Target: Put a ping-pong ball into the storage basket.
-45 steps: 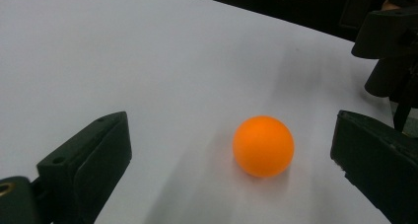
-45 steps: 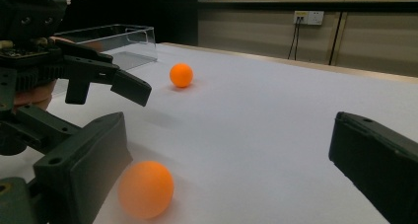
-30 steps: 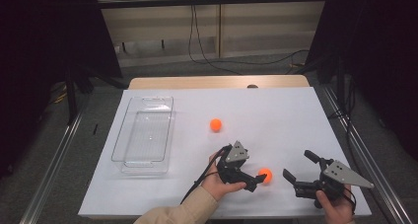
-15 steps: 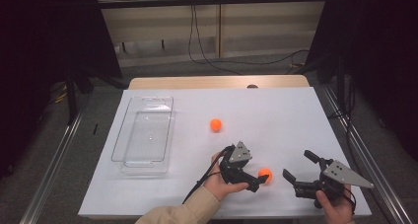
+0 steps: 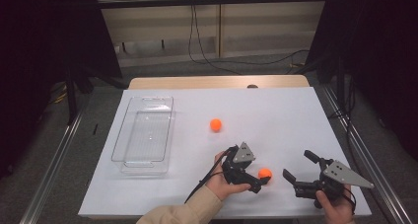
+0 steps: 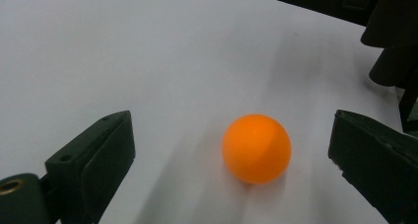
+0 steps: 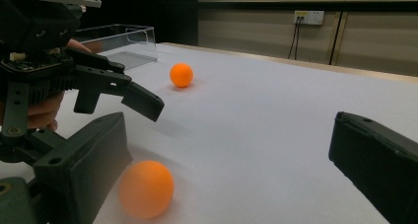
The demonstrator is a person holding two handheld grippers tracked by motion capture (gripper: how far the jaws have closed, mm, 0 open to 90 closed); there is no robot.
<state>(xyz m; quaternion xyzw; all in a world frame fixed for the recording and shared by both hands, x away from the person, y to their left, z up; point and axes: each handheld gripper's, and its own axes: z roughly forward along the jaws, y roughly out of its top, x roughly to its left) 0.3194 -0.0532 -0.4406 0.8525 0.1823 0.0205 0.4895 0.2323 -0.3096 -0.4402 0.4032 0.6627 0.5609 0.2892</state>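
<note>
**Left gripper straddles orange ball, jaws wide, no contact**

Left gripper (image 5: pixel 260 180) sits low on the white table (image 5: pixel 276 110), jaws spread wide. Near orange ball (image 5: pixel 265 173) lies between its jaws, resting on the table. In the left gripper view (image 6: pixel 231 150) the ball (image 6: pixel 256 148) sits closer to the jaw at the right of that view, with clear gaps on both sides; neither jaw touches it. Person's hand (image 5: pixel 223 177) wraps the gripper body from behind, sleeve coming in from the bottom edge.

Right gripper (image 5: pixel 301 167) is just beside the left one, on the far side of the ball from it, jaws also spread apart and holding nothing. Its jaws point toward the left gripper. In the right gripper view (image 7: pixel 226 169) the near ball (image 7: pixel 146 188) shows blurred just beside the jaw at the left of that view, with the left gripper (image 7: pixel 143 101) over it.

Second orange ball (image 5: pixel 215 125) lies apart, ahead of the left gripper, loose on the table; also seen in the right gripper view (image 7: pixel 181 74). Clear plastic tray (image 5: pixel 143 135) sits well off to the left gripper's left, nothing in it.
</note>
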